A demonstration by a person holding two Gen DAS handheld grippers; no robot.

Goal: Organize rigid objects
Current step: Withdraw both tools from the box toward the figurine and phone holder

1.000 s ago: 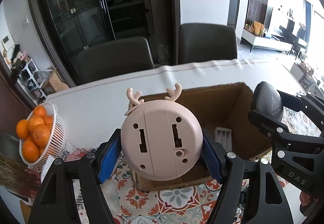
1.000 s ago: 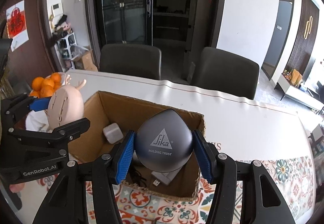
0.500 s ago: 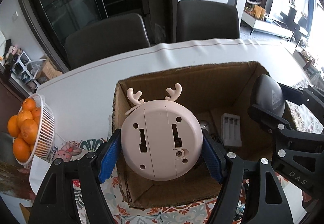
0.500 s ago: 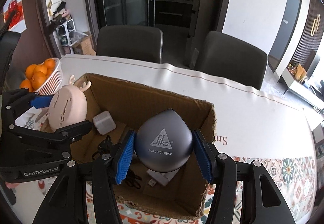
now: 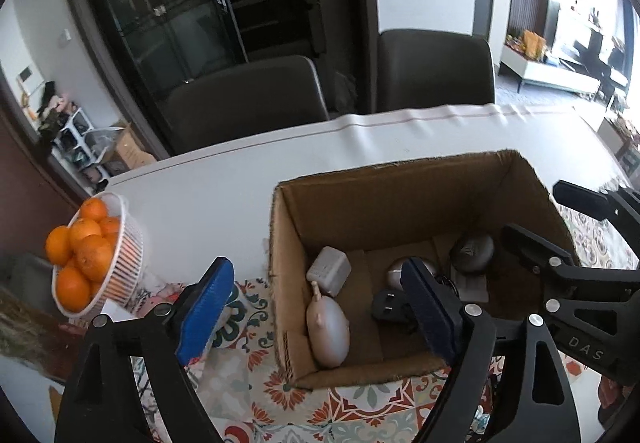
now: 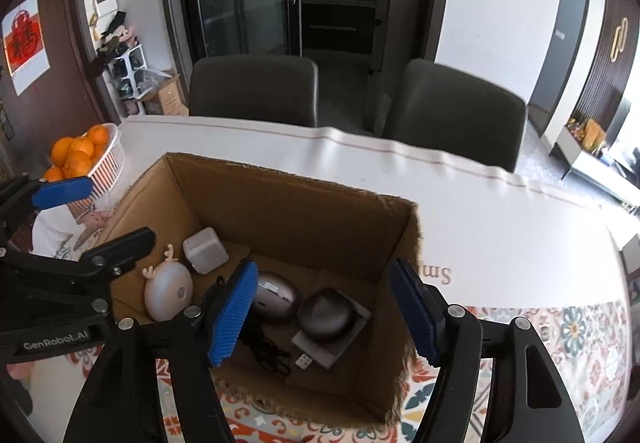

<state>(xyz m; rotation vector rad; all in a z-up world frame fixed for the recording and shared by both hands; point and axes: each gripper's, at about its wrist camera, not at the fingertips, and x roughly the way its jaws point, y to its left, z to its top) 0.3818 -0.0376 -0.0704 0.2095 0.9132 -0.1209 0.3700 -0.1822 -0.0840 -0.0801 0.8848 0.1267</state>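
Note:
An open cardboard box [image 5: 400,179] [image 6: 288,199] stands on the table. Inside lie the pink round deer toy [image 5: 327,329] [image 6: 168,293] at the left wall, the dark grey Sika ball [image 5: 472,253] [image 6: 326,315] on a flat grey item, a white cube [image 5: 329,269] [image 6: 205,250], a silver oval thing [image 6: 274,295] and black cables [image 6: 272,355]. My left gripper [image 5: 320,307] is open and empty above the box's left front. My right gripper [image 6: 324,311] is open and empty above the box.
A white basket of oranges [image 5: 86,255] [image 6: 80,155] stands left of the box. Two dark chairs [image 6: 256,91] stand behind the white table [image 6: 500,227]. A patterned mat [image 5: 248,375] lies under the box's front edge.
Both grippers have opened. The deer toy dropped from my left gripper and the Sika ball from my right; both now lie in the box.

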